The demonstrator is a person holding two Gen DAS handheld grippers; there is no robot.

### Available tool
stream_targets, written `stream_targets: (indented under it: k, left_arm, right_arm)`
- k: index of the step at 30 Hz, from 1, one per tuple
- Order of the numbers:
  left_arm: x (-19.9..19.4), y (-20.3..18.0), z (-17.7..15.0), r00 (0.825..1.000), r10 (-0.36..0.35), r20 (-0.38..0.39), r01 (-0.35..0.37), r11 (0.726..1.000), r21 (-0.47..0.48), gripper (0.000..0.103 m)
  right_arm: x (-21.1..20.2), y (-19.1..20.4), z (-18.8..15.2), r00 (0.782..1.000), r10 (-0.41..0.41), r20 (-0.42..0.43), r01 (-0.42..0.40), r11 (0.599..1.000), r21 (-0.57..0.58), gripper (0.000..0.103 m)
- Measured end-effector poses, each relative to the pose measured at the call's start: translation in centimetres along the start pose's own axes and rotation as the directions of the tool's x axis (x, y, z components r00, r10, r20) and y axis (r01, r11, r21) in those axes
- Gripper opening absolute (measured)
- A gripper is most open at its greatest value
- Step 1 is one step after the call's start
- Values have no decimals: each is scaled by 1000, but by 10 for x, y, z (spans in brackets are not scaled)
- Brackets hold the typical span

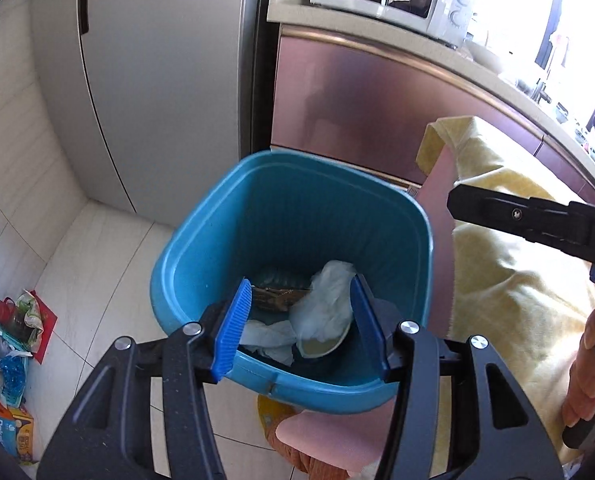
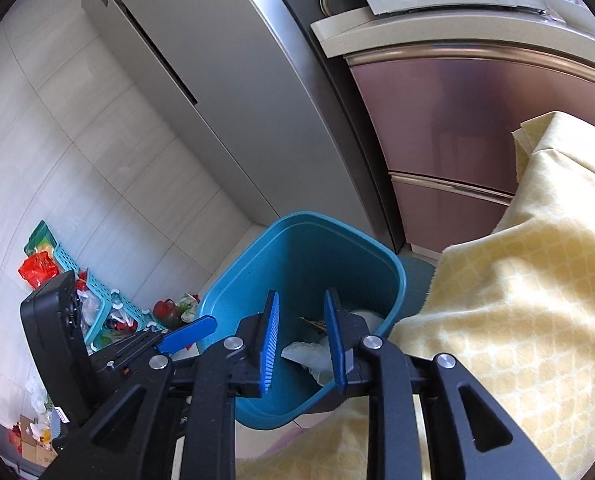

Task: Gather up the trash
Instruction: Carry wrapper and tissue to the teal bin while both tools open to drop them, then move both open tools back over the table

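hanging right over the blue bin [image 1: 201,264], both claws, left claw [image 1: 297,324] half open and right claw [image 2: 303,340] a little open, nothing held in either. lying straight below at the bin's bottom, white trash [image 1: 329,300], left claw nearer.

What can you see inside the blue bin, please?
Inside the blue bin: crumpled white tissue, a brownish wrapper and a pale dish-like piece. Anything beneath them is hidden.

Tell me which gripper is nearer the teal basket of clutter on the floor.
Left. The left gripper sits over the blue bin's rim on the side facing the teal basket; the right gripper hangs over the bin's middle, farther off.
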State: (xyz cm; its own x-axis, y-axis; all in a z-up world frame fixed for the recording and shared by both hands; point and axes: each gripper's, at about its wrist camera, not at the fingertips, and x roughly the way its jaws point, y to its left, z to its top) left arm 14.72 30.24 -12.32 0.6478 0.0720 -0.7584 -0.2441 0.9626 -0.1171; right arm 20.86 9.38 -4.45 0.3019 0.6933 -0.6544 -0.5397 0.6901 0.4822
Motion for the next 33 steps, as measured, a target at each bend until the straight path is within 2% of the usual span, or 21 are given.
stream_targets:
  k: [10,15,18,22,25,33]
  left_arm:
    - [-58,-21,-1,991,-48,129,43,998,37,57]
    - [-87,-47,-9,975,-138,174,123,988,94,60]
    - [-99,-77,-16,960,-219,173,194,969,151,62]
    - [-108,-125,-27,933,-331,144,290,925,244,64]
    - [-111,-164,-37,907,-412,91,368,878,307,64]
    - [-111,-261,-77,824,-561,-81,535,723,436,66]
  right_arm:
    - [-63,2,-16,996,14,93,-9,998,-60,23]
    - [-115,1,-36,986,-3,168,19,995,-94,27]
    - [-148,-6,-50,975,-38,220,60,994,-94,28]
    - [-191,-23,-70,953,-105,283,126,990,-59,29]
    - [-222,-38,-89,933,-161,322,176,984,-19,29]
    - [-296,-100,-146,855,-356,376,309,934,181,29]
